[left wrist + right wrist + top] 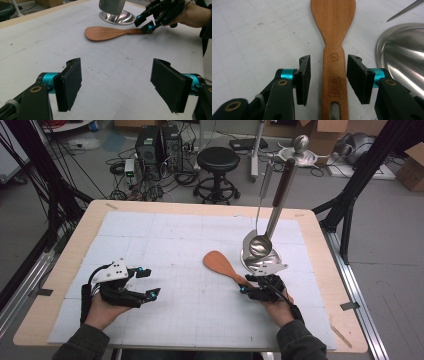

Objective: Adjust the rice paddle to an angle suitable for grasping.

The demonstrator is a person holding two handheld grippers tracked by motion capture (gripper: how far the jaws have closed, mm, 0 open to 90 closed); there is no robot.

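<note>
A wooden spatula [222, 265] lies flat on the white gridded mat [190, 240], blade toward the far left, handle toward my right hand. My right gripper [246, 284] is low over the handle end. In the right gripper view its jaws [328, 72] straddle the handle [333, 82], with a narrow gap on each side and neither pad touching the wood. My left gripper [149, 282] rests at the near left of the mat, open with nothing between its pads [71, 82]. The left gripper view shows the spatula [107, 33] and the right gripper [143, 23] farther off.
A round steel dish [260, 260] stands just right of the spatula, with a steel ladle [260, 245] and a brown-handled utensil [282, 185] rising from it. Its rim [402, 57] is close to my right jaw. A black stool [218, 160] stands beyond the table's far edge.
</note>
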